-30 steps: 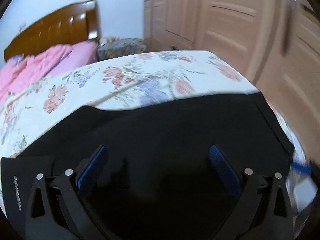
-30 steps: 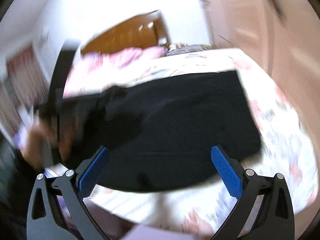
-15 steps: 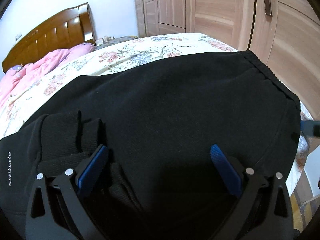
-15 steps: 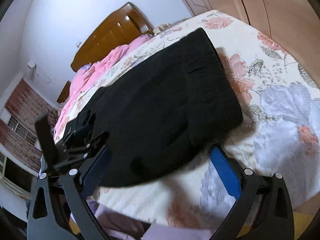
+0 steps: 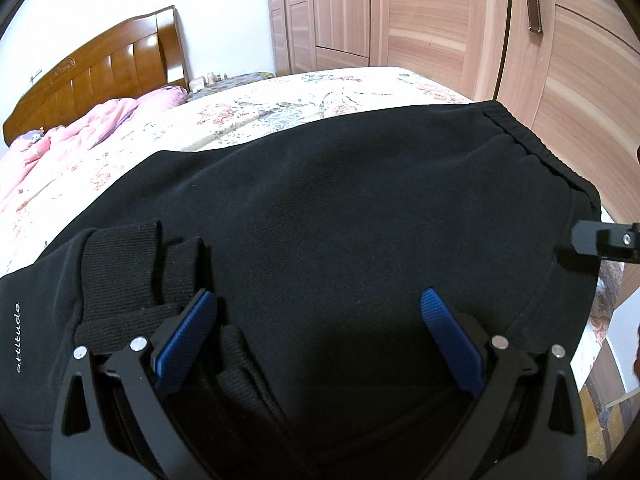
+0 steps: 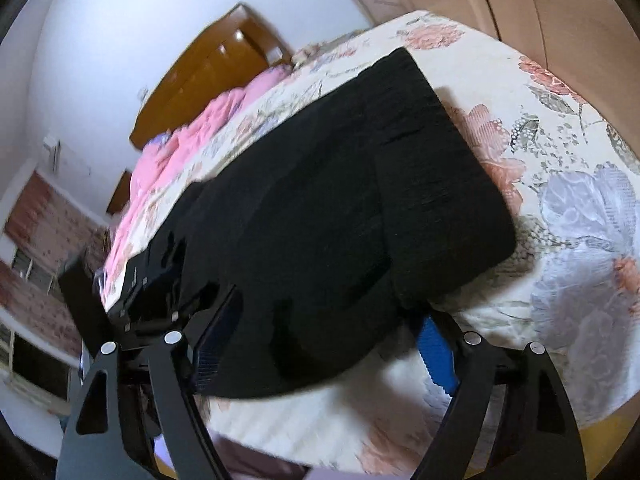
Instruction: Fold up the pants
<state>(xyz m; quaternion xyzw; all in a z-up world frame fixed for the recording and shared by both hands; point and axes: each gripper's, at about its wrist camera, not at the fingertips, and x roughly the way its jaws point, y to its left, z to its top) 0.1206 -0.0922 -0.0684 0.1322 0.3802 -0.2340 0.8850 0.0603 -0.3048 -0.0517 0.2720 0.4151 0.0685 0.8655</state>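
Black pants (image 5: 340,216) lie folded on the floral bed sheet (image 5: 304,96); their ribbed cuffs (image 5: 132,272) rest on top at the near left, the elastic waistband (image 5: 532,144) at the far right. My left gripper (image 5: 318,320) is open just above the pants, beside the cuffs. My right gripper (image 6: 326,332) is open at the bed's near edge, its jaws either side of the pants' near fold (image 6: 320,220). The left gripper shows in the right wrist view (image 6: 152,280), and a right finger shows in the left wrist view (image 5: 604,240).
A pink quilt (image 5: 76,132) and wooden headboard (image 5: 100,68) are at the far left. Wooden wardrobe doors (image 5: 440,28) stand beyond the bed. The sheet's bed edge (image 6: 480,392) drops off near the right gripper.
The leg cuffs now lie folded over on top of the pants. Both grippers stayed open; the right one swung in low to the pants' near edge.
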